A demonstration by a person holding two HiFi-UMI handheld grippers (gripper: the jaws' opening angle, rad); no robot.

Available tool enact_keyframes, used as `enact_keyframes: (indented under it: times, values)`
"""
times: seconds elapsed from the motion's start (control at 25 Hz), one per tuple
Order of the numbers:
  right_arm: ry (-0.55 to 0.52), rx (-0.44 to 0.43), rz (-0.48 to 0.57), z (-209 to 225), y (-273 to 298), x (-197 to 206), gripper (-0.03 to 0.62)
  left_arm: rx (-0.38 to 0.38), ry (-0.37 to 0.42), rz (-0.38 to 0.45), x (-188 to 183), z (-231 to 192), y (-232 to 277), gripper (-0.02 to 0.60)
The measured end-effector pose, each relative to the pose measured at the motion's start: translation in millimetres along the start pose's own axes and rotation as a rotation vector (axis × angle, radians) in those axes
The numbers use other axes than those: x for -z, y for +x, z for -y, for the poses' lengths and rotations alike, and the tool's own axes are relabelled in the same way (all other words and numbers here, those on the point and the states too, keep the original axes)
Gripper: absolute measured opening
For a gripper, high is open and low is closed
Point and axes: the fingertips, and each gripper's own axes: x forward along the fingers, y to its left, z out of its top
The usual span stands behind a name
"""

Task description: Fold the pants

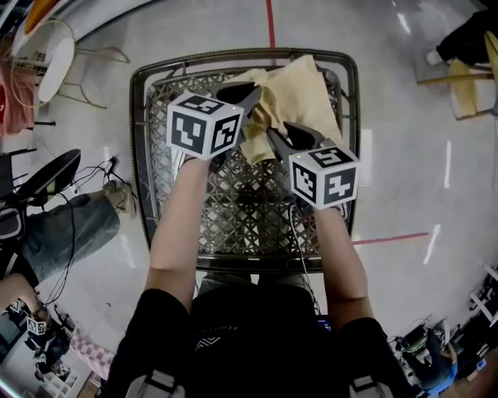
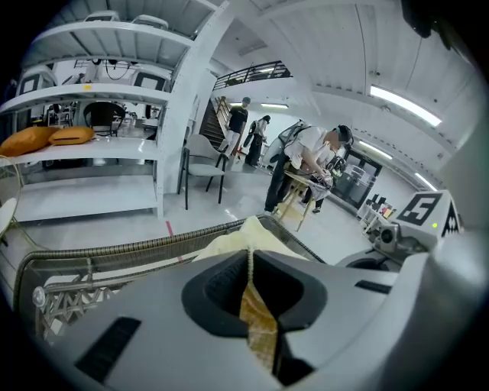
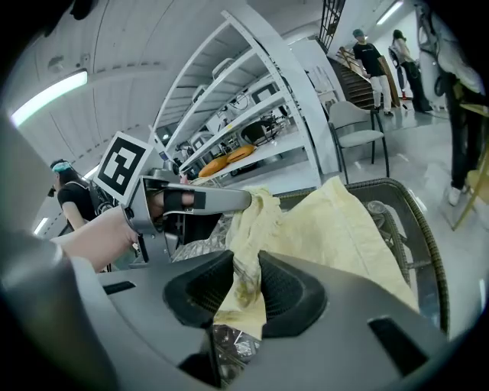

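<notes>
The pale yellow pants [image 1: 292, 97] lie bunched at the far end of a wire-mesh table [image 1: 233, 202], partly lifted. My left gripper [image 1: 250, 97] is shut on a thin edge of the pants [image 2: 256, 324], which runs between its jaws. My right gripper [image 1: 274, 138] is shut on a thicker bunch of the pants [image 3: 244, 294]. In the right gripper view the fabric [image 3: 336, 229] spreads ahead over the table's far right corner, and the left gripper [image 3: 241, 200] shows pinching it from the left. The two grippers sit close together, side by side.
The table's dark rim [image 1: 140, 140] frames the mesh. Around it are shiny floor, a red floor line [image 1: 270, 23], a chair [image 1: 467, 85] at the right and shelving [image 2: 92, 153] ahead. People [image 2: 306, 164] stand farther off in the left gripper view.
</notes>
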Motion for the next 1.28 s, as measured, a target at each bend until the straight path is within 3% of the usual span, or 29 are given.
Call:
enact_keyframes:
  times: [0.76, 1.28]
  values:
    - [0.097, 0.081, 0.022, 64.0, -24.0, 13.1, 0.114, 0.078, 0.040, -0.043, -2.7, 39.6, 65.5, 0.028]
    - [0.071, 0.165, 0.073, 80.6, -34.4, 7.7, 0.138, 0.095, 0.055, 0.009, -15.0, 53.9, 76.8, 0.029]
